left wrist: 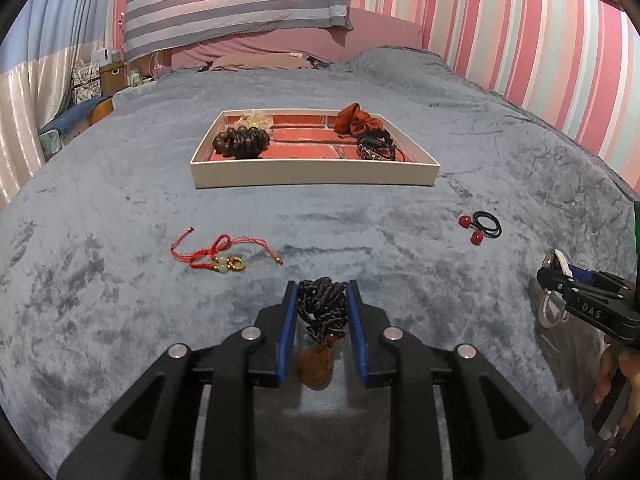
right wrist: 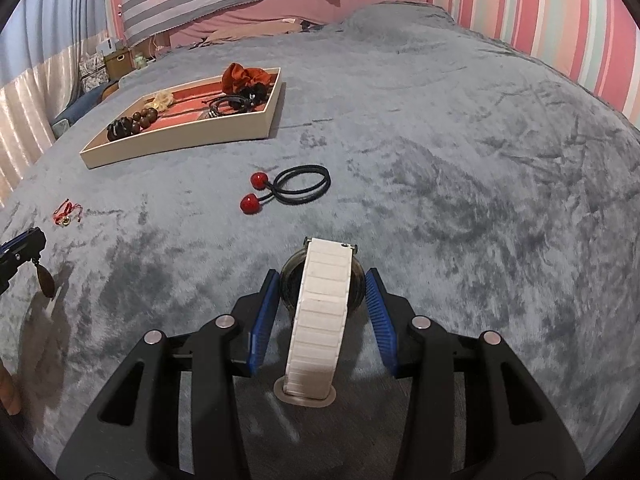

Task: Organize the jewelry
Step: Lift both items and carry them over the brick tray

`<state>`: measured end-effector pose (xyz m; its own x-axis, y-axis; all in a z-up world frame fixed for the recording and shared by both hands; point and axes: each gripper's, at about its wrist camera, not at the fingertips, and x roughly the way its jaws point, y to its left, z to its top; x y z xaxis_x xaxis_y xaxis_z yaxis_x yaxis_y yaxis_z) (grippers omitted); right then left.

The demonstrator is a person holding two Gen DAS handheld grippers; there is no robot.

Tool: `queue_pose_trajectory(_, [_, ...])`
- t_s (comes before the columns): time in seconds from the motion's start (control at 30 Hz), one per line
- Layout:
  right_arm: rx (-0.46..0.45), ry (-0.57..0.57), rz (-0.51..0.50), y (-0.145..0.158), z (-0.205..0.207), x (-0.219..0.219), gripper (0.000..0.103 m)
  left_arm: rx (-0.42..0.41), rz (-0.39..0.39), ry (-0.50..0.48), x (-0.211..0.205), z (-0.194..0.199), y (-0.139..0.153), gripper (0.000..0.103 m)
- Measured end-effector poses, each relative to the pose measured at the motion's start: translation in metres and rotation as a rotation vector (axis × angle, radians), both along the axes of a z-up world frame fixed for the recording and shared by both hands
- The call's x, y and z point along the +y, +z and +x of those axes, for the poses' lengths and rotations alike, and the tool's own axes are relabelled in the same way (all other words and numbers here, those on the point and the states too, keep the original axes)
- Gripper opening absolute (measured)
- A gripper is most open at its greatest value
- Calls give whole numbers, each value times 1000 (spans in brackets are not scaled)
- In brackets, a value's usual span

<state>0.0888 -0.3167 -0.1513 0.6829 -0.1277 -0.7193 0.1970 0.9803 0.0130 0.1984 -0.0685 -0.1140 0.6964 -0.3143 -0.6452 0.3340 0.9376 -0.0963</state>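
1. My left gripper [left wrist: 321, 294] has a black linkage frame with round silver pivot pins.
2. My fingers [left wrist: 289, 332] carry ribbed blue pads.
3. My right gripper [right wrist: 322, 286] matches; its side bears white "DAS" lettering.

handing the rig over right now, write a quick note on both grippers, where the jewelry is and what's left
Left hand-held gripper: shut on a dark cord necklace, its amber pendant hanging below.
Right hand-held gripper: shut on a white-strap watch.
Done: the tray on the bed holds a wooden bead bracelet, a cream hair flower, an orange scrunchie and dark bands.
Left: put the necklace and watch in the tray, then the red string bracelet and the red-ball hair tie, both lying on the blanket.
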Motion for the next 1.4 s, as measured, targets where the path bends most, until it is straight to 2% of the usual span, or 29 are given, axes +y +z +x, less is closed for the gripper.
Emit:
queue_pose_trajectory(0.83, [-53, 11, 30, 22, -5, 5, 44, -26, -30, 0, 6, -4, 15, 24])
queue_pose_trajectory(1.4, [-74, 71, 0, 46, 28, 27, 44, -59, -47, 19, 12, 28, 42, 24])
